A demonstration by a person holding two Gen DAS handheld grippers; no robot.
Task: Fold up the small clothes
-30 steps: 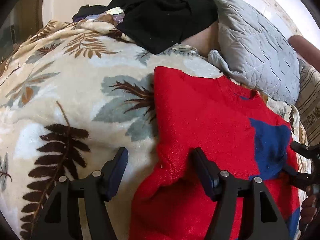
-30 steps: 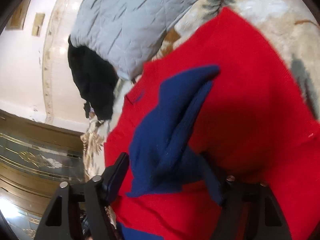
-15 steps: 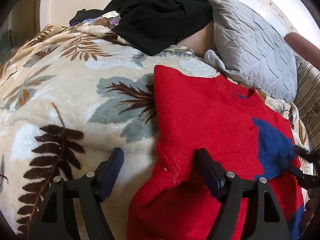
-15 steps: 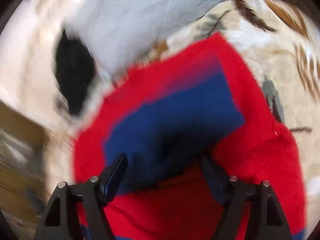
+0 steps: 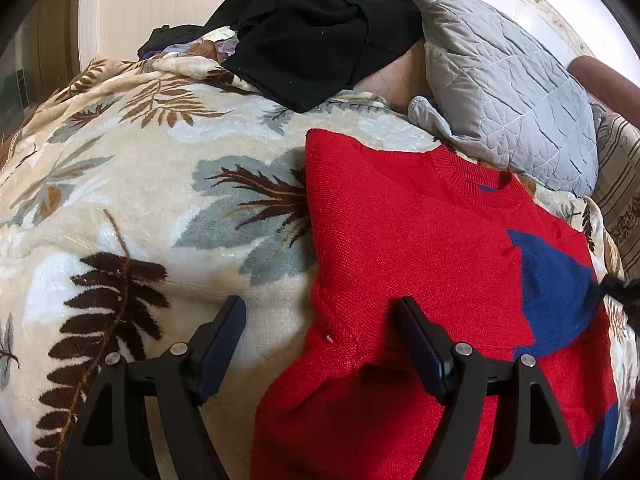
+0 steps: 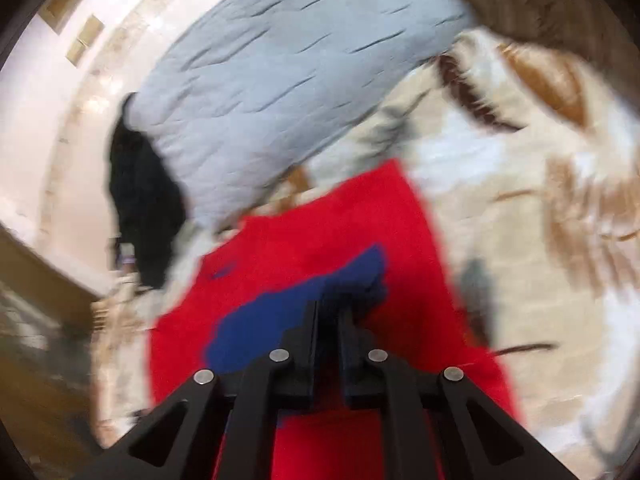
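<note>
A red sweater (image 5: 416, 248) with a blue sleeve (image 5: 556, 296) folded across its front lies on a leaf-patterned blanket (image 5: 132, 200). My left gripper (image 5: 320, 332) is open and empty, straddling the sweater's left edge near its lower part. In the blurred right wrist view my right gripper (image 6: 332, 304) has its jaws close together over the blue sleeve (image 6: 288, 320) on the red sweater (image 6: 340, 236); the fingertips look pressed into the blue fabric. The right gripper's tip shows at the right edge of the left wrist view (image 5: 620, 292).
A grey quilted pillow (image 5: 504, 80) lies just beyond the sweater's collar. A black garment (image 5: 320, 32) is heaped at the back of the blanket. A striped cushion (image 5: 620, 184) is at the far right. A white wall stands behind.
My right gripper has gone from wide open to closed on the blue sleeve and swung fast. The left gripper pulled back slightly and stays open.
</note>
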